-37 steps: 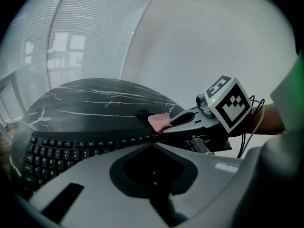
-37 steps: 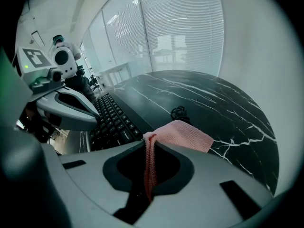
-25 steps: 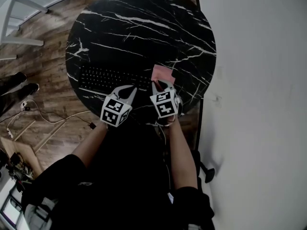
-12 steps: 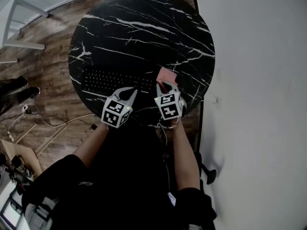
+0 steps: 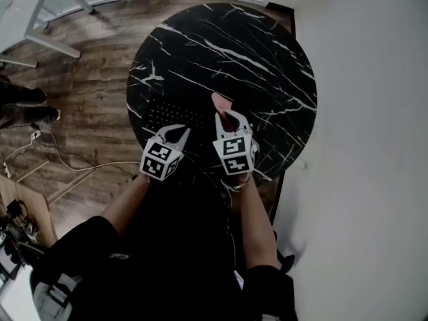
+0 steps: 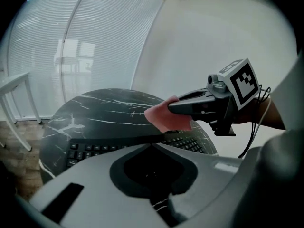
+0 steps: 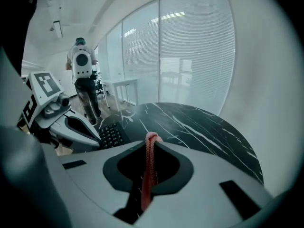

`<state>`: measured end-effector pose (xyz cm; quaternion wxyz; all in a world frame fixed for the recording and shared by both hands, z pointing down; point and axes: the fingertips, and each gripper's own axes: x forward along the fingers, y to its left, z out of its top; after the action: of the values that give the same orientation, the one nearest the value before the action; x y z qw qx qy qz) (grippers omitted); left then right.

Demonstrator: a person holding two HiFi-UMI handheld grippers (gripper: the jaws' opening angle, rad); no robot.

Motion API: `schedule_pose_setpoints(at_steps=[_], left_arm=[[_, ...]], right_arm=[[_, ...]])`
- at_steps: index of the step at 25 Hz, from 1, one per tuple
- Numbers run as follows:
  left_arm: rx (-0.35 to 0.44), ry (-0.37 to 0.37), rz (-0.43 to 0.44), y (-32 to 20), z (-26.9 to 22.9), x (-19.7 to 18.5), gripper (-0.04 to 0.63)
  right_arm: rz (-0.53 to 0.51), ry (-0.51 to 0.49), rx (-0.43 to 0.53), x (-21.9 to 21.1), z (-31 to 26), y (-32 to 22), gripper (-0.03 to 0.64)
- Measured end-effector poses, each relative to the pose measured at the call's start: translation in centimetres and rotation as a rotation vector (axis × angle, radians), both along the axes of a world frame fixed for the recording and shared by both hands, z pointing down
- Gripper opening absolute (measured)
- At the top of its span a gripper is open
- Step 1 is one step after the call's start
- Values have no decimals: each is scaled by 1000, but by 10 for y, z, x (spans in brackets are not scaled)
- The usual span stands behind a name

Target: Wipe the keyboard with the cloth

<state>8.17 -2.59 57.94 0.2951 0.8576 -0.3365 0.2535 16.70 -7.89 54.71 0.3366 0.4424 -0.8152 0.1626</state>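
Cloth [image 5: 221, 101], pink fabric, clamped in right gripper [image 5: 227, 116] over right end of black keyboard [image 5: 175, 116] on round black marble table [image 5: 227, 39]; left gripper [image 5: 179, 131] clenched empty alongside.

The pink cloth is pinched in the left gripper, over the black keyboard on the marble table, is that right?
Not the left: the right gripper view shows the pink cloth pinched in the right gripper. It does hang over the keyboard on the marble table.

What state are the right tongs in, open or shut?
Shut on the cloth: the right tongs pinch it edge-on, its fold poking past their tips.
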Motion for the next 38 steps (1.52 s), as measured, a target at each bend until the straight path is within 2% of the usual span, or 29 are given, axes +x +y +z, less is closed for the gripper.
schedule_pose_setpoints(at_steps=[10, 14, 18, 21, 26, 30, 38], left_arm=[[14, -42, -199, -19, -4, -147, 0], [4, -52, -261, -20, 0, -190, 0], [-15, -56, -300, -20, 8, -220, 0], [-30, -54, -306, -18, 13, -233, 0], [-50, -49, -288, -16, 21, -239, 0], [-61, -48, -268, -17, 24, -239, 0], [-58, -50, -228, -24, 25, -224, 0]], right_arm=[[-223, -25, -12, -160, 7, -21, 14], [-287, -23, -44, -208, 21, -22, 14], [-337, -15, -124, -241, 48, -11, 14], [-344, -14, -193, -255, 69, 1, 14], [-300, -23, -311, -257, 106, 17, 14], [-262, -51, -324, -257, 113, 19, 14], [-256, -59, -320, -251, 110, 20, 14]])
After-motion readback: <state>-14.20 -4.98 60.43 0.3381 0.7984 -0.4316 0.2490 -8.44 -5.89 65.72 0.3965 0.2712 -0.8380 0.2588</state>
